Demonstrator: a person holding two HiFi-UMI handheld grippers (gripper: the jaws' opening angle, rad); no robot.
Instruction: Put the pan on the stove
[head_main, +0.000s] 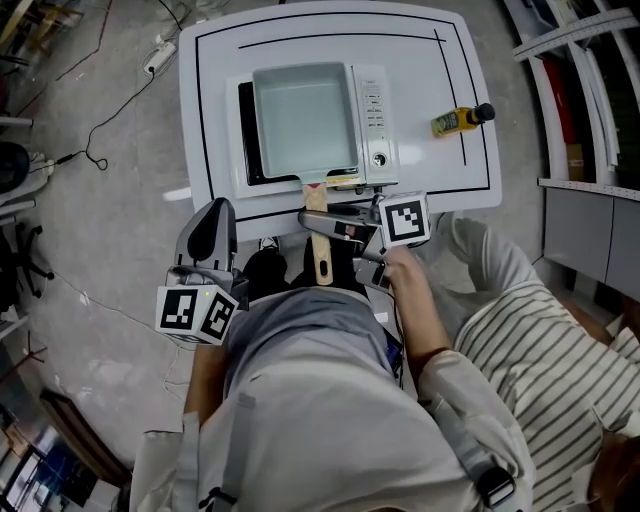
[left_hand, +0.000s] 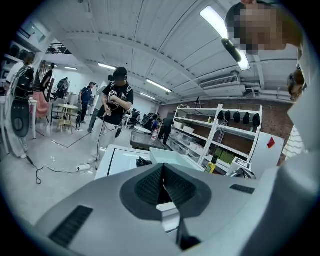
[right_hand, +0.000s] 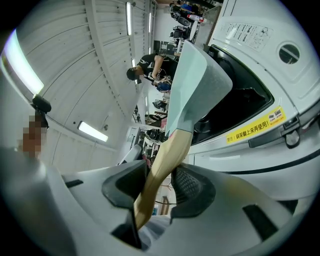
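Pan (head_main: 305, 115) over stove (head_main: 375, 110), long axis near-far, handle (head_main: 321, 256) toward person (head_main: 310, 400).

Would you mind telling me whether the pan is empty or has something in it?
Empty. In the head view the pan shows a bare, pale inside from wall to wall, with no food or liquid in it.

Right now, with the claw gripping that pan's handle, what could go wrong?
1. The right claw grips only the slim handle; the wide pan might twist or tip in it.
2. The stove sits near the front edge of the table, so a tug on the handle could drag it toward the person.
3. A sideways swing might hit the bottle beside the stove.
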